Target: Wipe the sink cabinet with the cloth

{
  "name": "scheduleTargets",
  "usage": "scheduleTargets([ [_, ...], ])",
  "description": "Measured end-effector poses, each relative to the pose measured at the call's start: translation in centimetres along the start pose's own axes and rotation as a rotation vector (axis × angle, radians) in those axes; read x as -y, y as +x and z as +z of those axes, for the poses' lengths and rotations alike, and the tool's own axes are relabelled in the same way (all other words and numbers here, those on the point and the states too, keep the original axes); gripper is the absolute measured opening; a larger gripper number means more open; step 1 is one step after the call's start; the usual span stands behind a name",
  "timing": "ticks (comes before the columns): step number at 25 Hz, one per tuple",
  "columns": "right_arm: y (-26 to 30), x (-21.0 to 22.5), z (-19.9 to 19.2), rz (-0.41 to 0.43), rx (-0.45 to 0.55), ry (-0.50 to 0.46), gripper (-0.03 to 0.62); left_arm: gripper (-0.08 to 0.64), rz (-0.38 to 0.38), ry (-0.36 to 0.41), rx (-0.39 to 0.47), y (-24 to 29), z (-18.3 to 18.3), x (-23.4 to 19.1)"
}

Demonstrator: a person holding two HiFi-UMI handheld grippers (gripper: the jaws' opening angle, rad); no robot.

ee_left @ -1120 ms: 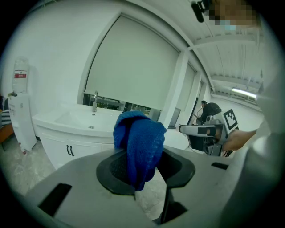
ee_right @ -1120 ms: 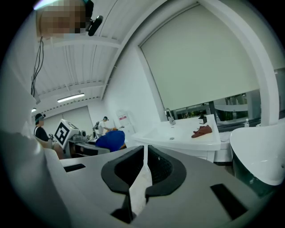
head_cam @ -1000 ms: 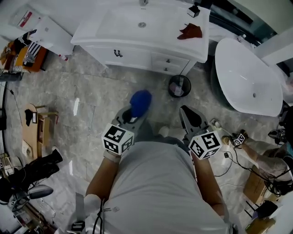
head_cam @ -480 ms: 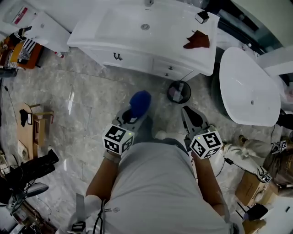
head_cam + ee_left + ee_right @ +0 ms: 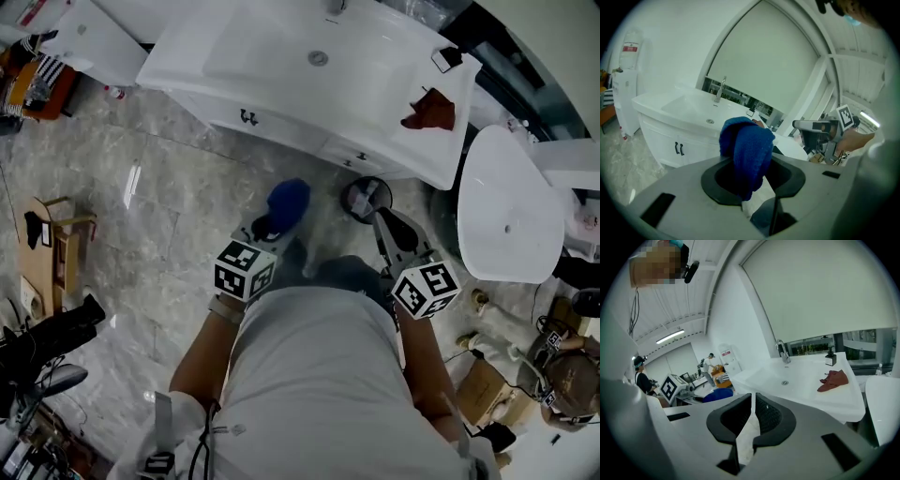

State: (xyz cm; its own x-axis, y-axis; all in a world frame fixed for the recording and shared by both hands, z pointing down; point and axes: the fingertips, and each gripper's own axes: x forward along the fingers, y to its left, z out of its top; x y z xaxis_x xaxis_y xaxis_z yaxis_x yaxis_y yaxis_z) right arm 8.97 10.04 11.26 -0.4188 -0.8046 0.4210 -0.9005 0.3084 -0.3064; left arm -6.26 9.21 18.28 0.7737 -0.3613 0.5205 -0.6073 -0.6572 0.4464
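- The left tongs (image 5: 270,225) squeeze the blue cloth (image 5: 288,202). It sticks up past the tips in a fat bunch.
- The right tongs (image 5: 386,223) are closed to a thin slit, with nothing in them.
- Both tongs hang over the floor close to the person, well apart from the cabinet (image 5: 281,127).
- A small round bin (image 5: 365,199) stands on the floor just in front of the cabinet. I cannot tell what is in it.
- I think the step now is to bring the cloth up to the cabinet; no wiping has begun.
- To do it well, keep the squeeze tight so the cloth does not slip out. Press the fat part flat on the white front or top and rub in long lines. Step past the bin, not into it.
- The sink (image 5: 272,56) in the top looks bare, with only its drain hole.
- A red rag (image 5: 429,111) lies on the right end of the top, with a small dark bottle (image 5: 447,58) near it at the back corner. Wipe around them, or move them with the free right tongs.
- A white tub (image 5: 506,206) stands to the right and looks bare inside too.
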Motion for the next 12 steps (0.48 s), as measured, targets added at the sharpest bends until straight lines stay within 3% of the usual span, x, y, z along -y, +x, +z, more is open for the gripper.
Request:
scheduleTargets([
  [5, 2.2, 0.9, 0.5, 0.041, -0.046, -0.012, 0.038, 0.130, 0.008, -0.054, -0.013, 1.9, -0.4, -1.2],
  [12, 3.3, 3.2, -0.9, 0.144, -0.164, -0.030, 0.038, 0.130, 0.080, -0.163, 0.009, 5.2, -1.8, -1.5],
])
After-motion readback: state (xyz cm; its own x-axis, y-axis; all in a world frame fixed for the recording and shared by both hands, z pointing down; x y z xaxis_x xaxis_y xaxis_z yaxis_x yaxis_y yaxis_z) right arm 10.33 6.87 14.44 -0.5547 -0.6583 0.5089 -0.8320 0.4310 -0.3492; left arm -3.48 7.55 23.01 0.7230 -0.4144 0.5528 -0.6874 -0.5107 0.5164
